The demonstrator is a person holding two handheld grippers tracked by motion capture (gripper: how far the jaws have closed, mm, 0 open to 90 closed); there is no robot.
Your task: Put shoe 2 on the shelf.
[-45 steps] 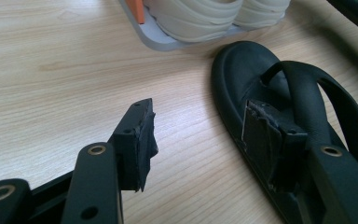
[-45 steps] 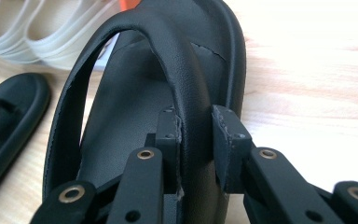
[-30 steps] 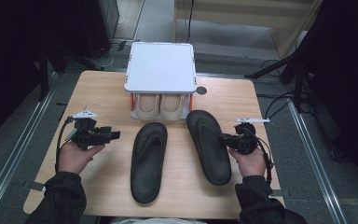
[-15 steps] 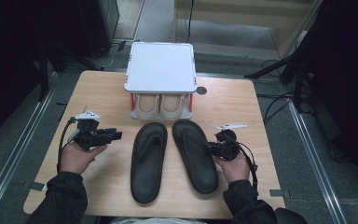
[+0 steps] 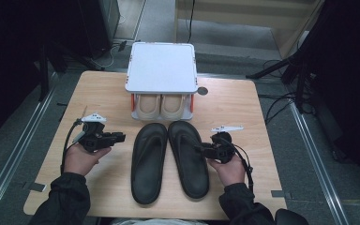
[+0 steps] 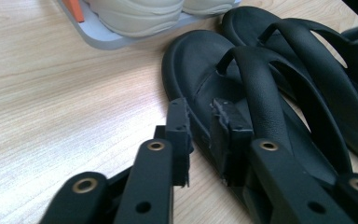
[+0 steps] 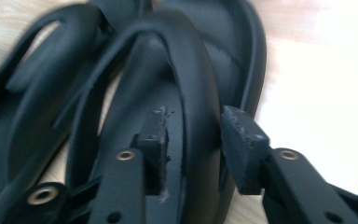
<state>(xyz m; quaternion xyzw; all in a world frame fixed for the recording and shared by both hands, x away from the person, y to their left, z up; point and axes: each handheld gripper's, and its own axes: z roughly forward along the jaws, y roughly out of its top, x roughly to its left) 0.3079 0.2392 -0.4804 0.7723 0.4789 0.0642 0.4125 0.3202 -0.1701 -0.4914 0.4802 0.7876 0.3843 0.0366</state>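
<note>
Two black flip-flop sandals lie side by side, toes toward the back, in the middle of the wooden table (image 5: 243, 108). My right gripper (image 5: 200, 151) comes in from the right onto the right sandal (image 5: 187, 159). In the right gripper view, which is blurred, the jaws of my right gripper (image 7: 193, 135) stand on either side of that sandal's strap (image 7: 200, 60) and grip it. My left gripper (image 5: 121, 137) points right, just short of the left sandal (image 5: 148, 161). In the left gripper view, my left gripper (image 6: 200, 130) shows a narrow gap with nothing in it, at the edge of the left sandal (image 6: 200, 60).
Behind the sandals stands a low rack with a white top (image 5: 161, 68), and a pair of beige shoes (image 5: 161, 105) sits under it. A small dark disc (image 5: 202, 91) lies to the right of the rack. Bare table lies left and right of the sandals.
My right gripper has dragged the right sandal leftward and straightened it, so it now lies next to the left sandal. The left gripper has barely moved.
</note>
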